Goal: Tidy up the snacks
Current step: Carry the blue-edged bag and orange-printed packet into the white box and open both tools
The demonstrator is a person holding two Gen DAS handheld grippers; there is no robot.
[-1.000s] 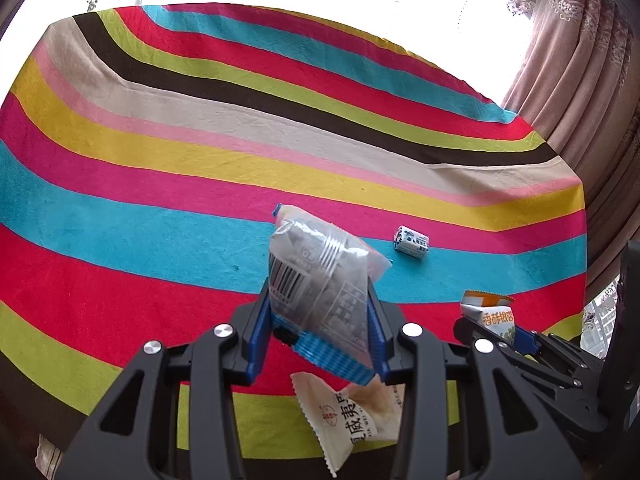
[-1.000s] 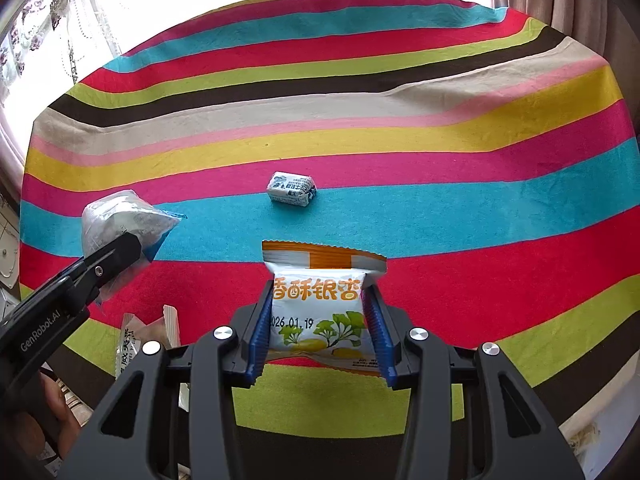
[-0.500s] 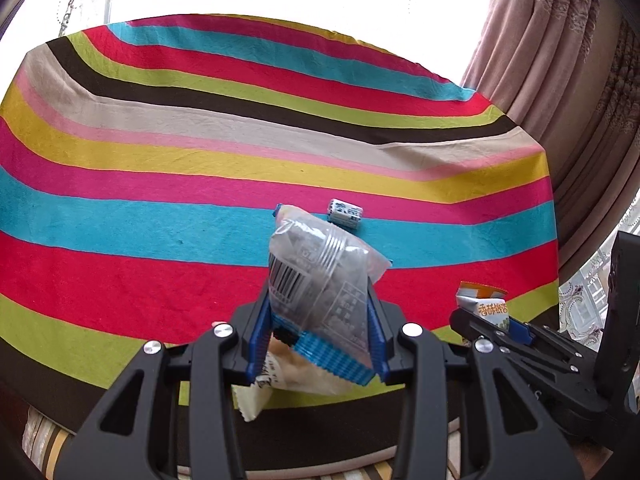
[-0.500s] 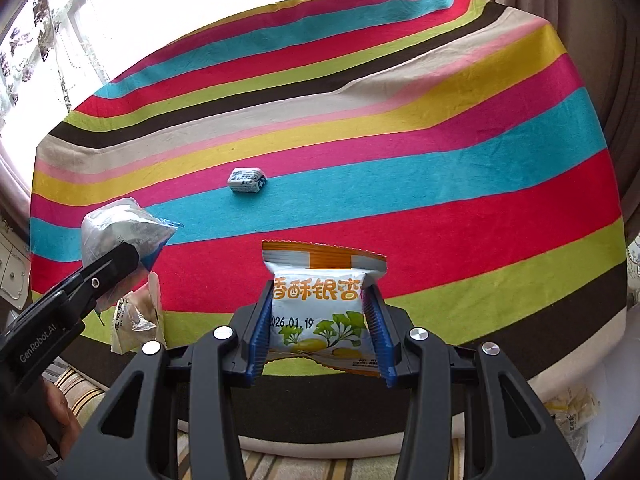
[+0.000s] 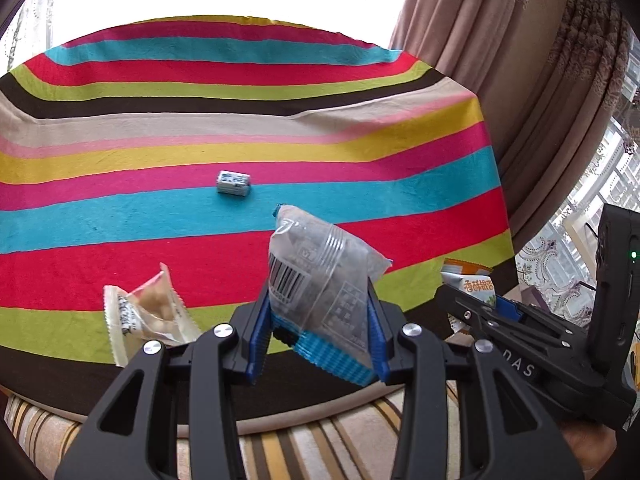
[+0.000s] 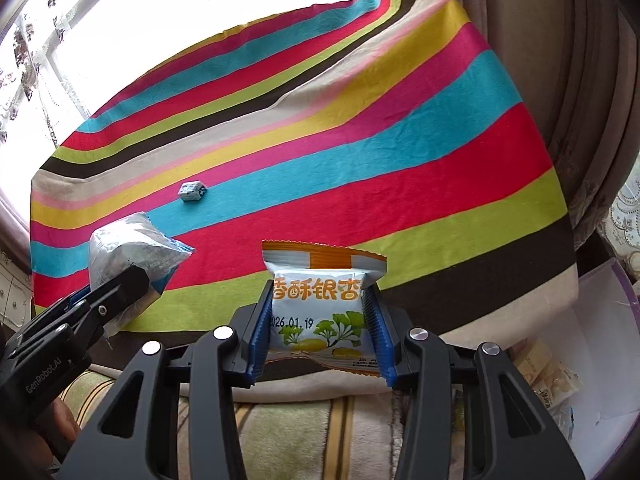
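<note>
- Striped cloth [image 5: 240, 148] in red, blue, yellow, green and brown bands covers the table, with curtains [image 5: 520, 80] past its right edge and a bright window beyond its far edge.
- At the lower right of the right wrist view, off the table's near right corner, sits a pale box [image 6: 592, 340] that already holds a few wrapped snacks; judging by that, it is where both held packs belong.
- Left gripper [image 5: 316, 332] has its fingers clamped on a clear pack with a barcode [image 5: 320, 276], held above the table's near edge.
- Right gripper [image 6: 320, 336] has its fingers clamped on a white and orange pack [image 6: 320, 304], also lifted off the table near its near edge.
- To do the carry well, keep both grips firm and the two packs apart, bring the right one over the box first, lower it inside the walls, and only then spread the fingers, so the light pack does not flutter out.
- A beige wrapped snack [image 5: 148, 316] lies on the green band near the table's near left edge, just beside the left gripper.
- A small blue and white candy [image 5: 233, 183] lies mid-table on the blue band, well apart from everything else.
</note>
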